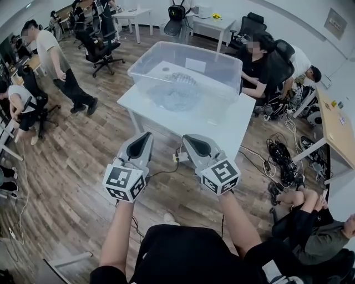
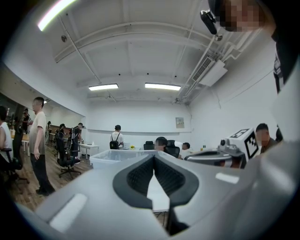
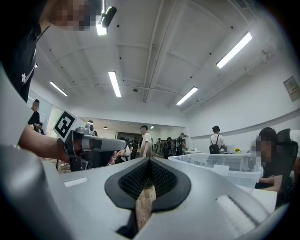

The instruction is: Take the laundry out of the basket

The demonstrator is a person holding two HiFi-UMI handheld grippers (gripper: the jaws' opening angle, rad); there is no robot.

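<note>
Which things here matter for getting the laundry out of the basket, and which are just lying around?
For the job: basket, laundry inside it, table underneath, left gripper and right gripper, both shut and empty.
Just lying about: office chair, cables on the floor, backpack.

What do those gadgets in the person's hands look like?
The left hand-held gripper and the right hand-held gripper are light grey plastic shells tapering to two jaws lined with black ribbed pads. Each carries a white cube printed with black square markers. The person wears a black top.
</note>
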